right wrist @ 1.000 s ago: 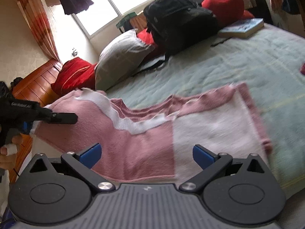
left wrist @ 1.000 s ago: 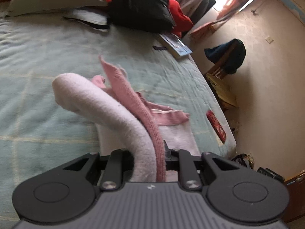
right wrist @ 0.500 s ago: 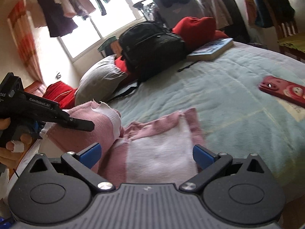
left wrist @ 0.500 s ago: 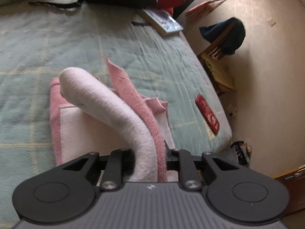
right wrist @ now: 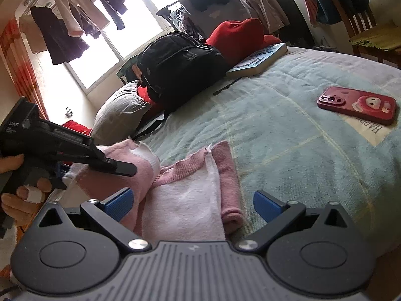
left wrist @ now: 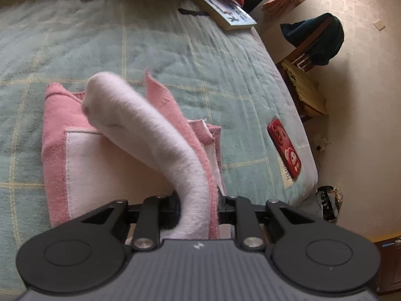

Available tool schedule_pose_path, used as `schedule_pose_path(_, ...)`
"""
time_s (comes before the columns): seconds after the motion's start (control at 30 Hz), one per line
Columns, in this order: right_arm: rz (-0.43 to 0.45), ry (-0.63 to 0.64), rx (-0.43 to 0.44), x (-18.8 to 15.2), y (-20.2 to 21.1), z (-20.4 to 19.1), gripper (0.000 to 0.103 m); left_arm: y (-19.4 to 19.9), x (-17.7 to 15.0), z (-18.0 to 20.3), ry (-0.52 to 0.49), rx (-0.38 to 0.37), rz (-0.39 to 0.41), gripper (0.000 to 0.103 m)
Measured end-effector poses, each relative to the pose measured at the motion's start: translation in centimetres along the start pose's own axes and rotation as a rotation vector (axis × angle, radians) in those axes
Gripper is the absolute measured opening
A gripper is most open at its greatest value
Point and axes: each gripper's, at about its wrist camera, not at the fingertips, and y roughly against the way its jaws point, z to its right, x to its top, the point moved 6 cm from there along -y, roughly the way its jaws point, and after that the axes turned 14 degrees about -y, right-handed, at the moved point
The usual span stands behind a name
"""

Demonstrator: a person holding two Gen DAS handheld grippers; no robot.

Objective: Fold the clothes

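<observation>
A pink and white knit sweater (left wrist: 105, 160) lies partly folded on the green bedspread (left wrist: 175, 50). My left gripper (left wrist: 198, 200) is shut on a bunched fold of the sweater, which arcs up from the fingers and drapes onto the flat part. In the right wrist view the sweater (right wrist: 190, 195) lies just ahead of my right gripper (right wrist: 191, 202), which stands open with blue pads (right wrist: 117, 202) either side of the cloth, not pinching it. The left gripper (right wrist: 120, 168) shows there at the left, held by a hand (right wrist: 22, 200), with pink cloth in it.
A red phone (right wrist: 358, 105) lies on the bedspread (right wrist: 288, 130) near its right edge; phone (left wrist: 284, 148) also near the bed's corner. A book (right wrist: 260, 60), black backpack (right wrist: 180, 67), grey pillow (right wrist: 120, 115) and red cushions sit at the bed's head. A chair (left wrist: 310, 50) stands beside the bed.
The left gripper has carried the held fold across over the rest of the sweater, so the garment now lies narrower and doubled. The right gripper has stayed open and the view swung toward the phone.
</observation>
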Motion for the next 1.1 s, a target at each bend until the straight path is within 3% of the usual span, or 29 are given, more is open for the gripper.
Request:
schedule_pose_path(0.27,-0.072,0.049,0.026,-0.8,-0.1,-0.7,0.103,-2.5,-0.2,1.0,-0.004,0.014,-0.045,0.025)
schedule_pose_path(0.33,-0.093,0.062,0.029,-1.1,-0.3,-0.9,0.103,-2.8,-0.1,1.3,0.006,-0.002,-0.052,0.033)
schedule_pose_path(0.47,-0.137,0.087,0.034,-1.7,-0.5,-1.3,0.103,-3.0,0.2,2.2,0.015,-0.060,-0.046,0.036)
schedule_pose_path(0.77,-0.230,0.114,0.041,-3.2,-1.3,-2.3,0.103,-2.3,0.1,3.0,-0.029,-0.082,-0.033,0.043)
schedule_pose_path(0.87,-0.239,0.110,0.045,-3.3,-1.4,-2.3,0.103,-1.6,-0.5,2.5,-0.071,-0.048,-0.019,0.048)
schedule_pose_path(1.03,-0.269,0.076,0.094,-3.5,-1.3,-2.1,0.103,0.4,-1.8,1.4,-0.214,0.056,0.052,0.070)
schedule_pose_path(1.1,-0.306,0.043,0.129,-3.8,-1.3,-1.7,0.103,1.1,-2.7,0.7,-0.251,0.089,0.069,0.072)
